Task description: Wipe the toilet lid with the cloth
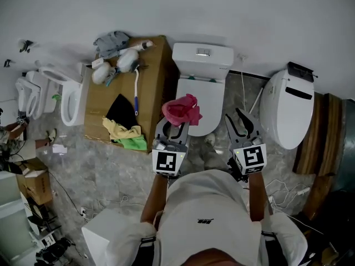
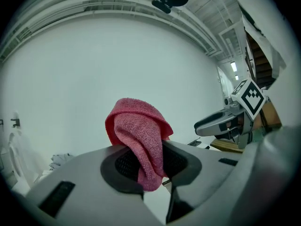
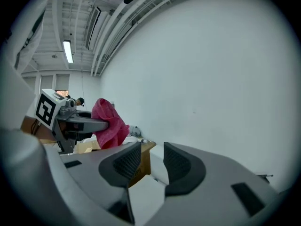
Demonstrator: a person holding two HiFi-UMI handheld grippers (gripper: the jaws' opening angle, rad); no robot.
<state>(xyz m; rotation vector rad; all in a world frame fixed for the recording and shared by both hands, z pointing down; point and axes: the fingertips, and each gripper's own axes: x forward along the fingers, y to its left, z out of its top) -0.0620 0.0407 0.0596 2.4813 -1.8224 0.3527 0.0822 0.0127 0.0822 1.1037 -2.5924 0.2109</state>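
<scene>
A white toilet stands against the wall, with its tank (image 1: pixel 202 54) behind and its lid (image 1: pixel 211 98) down. My left gripper (image 1: pixel 176 123) hovers over the lid's left side, shut on a crumpled red cloth (image 1: pixel 182 110). In the left gripper view the cloth (image 2: pixel 141 140) bulges up from between the pads, with the gripper (image 2: pixel 148 166) clamped on it. My right gripper (image 1: pixel 244 123) hangs open beside the lid's right edge. Nothing lies between its pads in the right gripper view (image 3: pixel 151 161), where the red cloth (image 3: pixel 109 124) shows to the left.
A cardboard box (image 1: pixel 150 87) at the toilet's left carries cloths, a brush and bottles. A second toilet (image 1: pixel 288 110) and wooden boards (image 1: pixel 319 132) stand at the right. A loose toilet seat (image 1: pixel 69 96) lies at the left. Cables run over the floor (image 1: pixel 105 165).
</scene>
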